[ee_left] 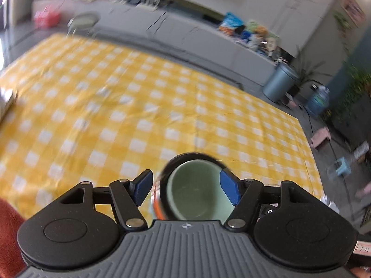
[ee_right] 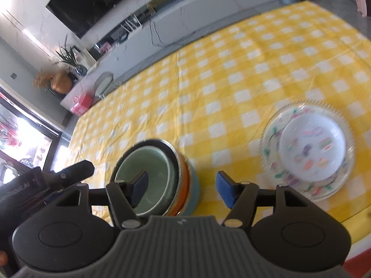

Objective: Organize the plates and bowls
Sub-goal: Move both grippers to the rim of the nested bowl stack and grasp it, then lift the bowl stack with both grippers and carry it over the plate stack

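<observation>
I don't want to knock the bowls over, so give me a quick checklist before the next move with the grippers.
1. Bowl stack nested, green bowl innermost: ok.
2. Left gripper open around the stack: ok.
3. Left pads touching the stack: cannot tell, blurred.
4. Right gripper open and holding nothing: ok.
5. Plate stack apart from the bowls on the tablecloth: ok.
6. Stack sitting level: cannot tell, it looks tilted.

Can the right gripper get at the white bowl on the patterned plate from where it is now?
Probably yes. The right gripper is open, and the white bowl sits uncovered to its right; the bowl stack lies off that path.
</observation>
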